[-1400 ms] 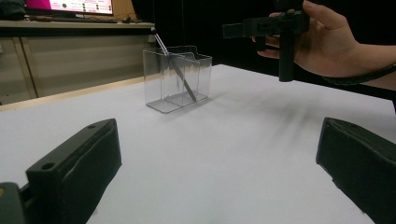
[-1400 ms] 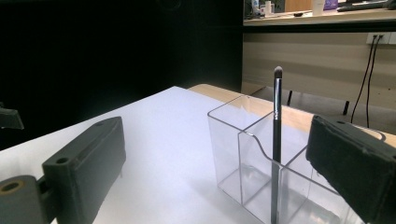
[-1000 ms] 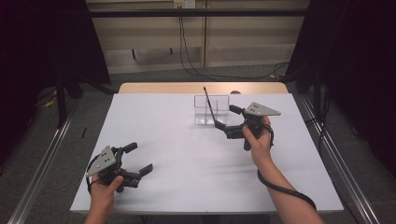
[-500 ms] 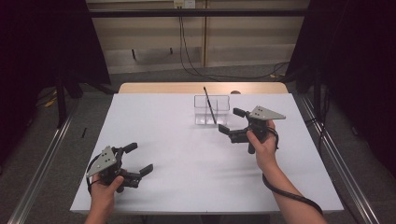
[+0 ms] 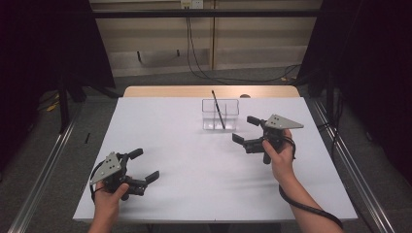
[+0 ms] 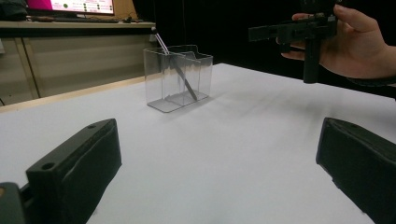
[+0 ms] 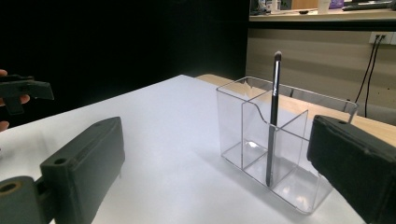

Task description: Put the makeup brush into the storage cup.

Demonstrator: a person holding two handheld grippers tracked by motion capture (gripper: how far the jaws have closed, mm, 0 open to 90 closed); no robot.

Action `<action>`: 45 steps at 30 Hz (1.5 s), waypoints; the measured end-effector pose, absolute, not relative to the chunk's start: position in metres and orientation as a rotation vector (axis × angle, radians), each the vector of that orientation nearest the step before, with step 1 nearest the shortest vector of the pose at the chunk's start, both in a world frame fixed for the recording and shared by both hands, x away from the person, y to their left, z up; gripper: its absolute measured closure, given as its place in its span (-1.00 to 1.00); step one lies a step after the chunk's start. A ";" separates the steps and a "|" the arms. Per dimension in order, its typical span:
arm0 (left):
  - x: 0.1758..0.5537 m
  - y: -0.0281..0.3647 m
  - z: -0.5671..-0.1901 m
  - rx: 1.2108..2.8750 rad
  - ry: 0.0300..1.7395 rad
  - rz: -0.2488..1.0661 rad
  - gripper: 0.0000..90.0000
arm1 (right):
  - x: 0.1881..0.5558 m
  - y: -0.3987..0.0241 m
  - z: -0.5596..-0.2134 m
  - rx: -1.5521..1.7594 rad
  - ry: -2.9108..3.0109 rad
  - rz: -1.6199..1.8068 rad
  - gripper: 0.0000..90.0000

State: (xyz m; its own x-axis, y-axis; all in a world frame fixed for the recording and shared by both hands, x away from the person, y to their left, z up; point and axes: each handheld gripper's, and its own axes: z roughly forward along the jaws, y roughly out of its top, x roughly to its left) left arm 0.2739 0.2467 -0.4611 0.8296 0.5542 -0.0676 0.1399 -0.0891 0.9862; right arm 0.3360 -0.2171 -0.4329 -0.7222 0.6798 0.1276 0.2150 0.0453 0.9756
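A clear acrylic organizer [image 5: 232,108] with compartments stands at the far middle of the white table [image 5: 194,194]. A black makeup brush [image 5: 218,109] leans inside it, bristles up. My right gripper [image 5: 244,128] is held open just right of the organizer, nothing between its jaws. My left gripper [image 5: 145,164] is open and empty near the front left edge. The right gripper view shows the organizer [image 7: 243,135] and brush [image 7: 273,116] close ahead between the jaws. Farther off in the left gripper view are the organizer [image 6: 159,70], the brush [image 6: 180,74] and the right gripper [image 6: 280,32].
The white table top ends in a wooden strip [image 5: 209,91] at the far side. Cables [image 5: 194,58] hang on the wall behind. Metal rails [image 5: 43,165] run along the floor on both sides. A cable [image 5: 306,208] trails from the right gripper.
My right gripper has drawn back a little to the right and nearer, away from the organizer. The brush stays leaning in the organizer. The left gripper has not moved.
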 end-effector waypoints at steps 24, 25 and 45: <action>0.273 0.247 -0.461 1.650 0.557 0.383 -1.00 | 0.312 -0.244 -0.441 0.918 1.956 1.701 -0.91; 0.273 0.248 -0.461 1.649 0.557 0.382 -1.00 | 0.312 -0.245 -0.441 0.915 1.956 1.701 -0.91; 0.273 0.247 -0.461 1.657 0.555 0.389 -1.00 | 0.293 -0.265 -0.446 0.921 1.961 1.685 -0.91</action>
State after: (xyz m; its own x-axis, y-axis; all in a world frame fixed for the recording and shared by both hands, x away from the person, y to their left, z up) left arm 0.2734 0.2471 -0.4610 0.8255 0.5615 -0.0580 0.1378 -0.1009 0.9853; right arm 0.2934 -0.2651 -0.4461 -0.7056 0.6985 0.1195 0.2233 0.0592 0.9729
